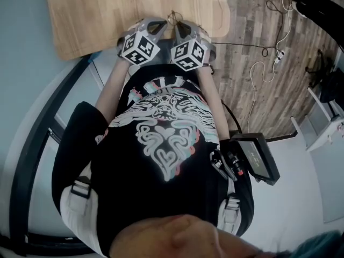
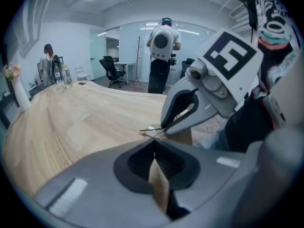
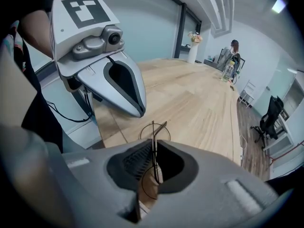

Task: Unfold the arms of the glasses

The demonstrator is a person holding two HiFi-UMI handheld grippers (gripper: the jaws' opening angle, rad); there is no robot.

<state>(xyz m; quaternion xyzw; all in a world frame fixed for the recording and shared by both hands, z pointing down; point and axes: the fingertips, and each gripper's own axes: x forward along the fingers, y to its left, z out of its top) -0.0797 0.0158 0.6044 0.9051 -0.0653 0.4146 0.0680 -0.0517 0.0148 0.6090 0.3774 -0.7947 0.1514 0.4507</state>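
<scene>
Open tabletop (image 3: 199, 103) fwd (vase (image 3: 192, 53) far end)

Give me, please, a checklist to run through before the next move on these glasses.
1. Right gripper clamped on the glasses: ok.
2. Left gripper open, ready to take an arm: not ok; its fingers are together with nothing seen between them.
3. Both arms of the glasses folded out: cannot tell; the wire is too thin.
4. Table beneath the glasses in case they slip: ok.

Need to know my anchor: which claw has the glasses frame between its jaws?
The right claw: the glasses run between its jaws, thin wire frame clamped there. The left claw is shut, with no frame between its jaws.
</scene>
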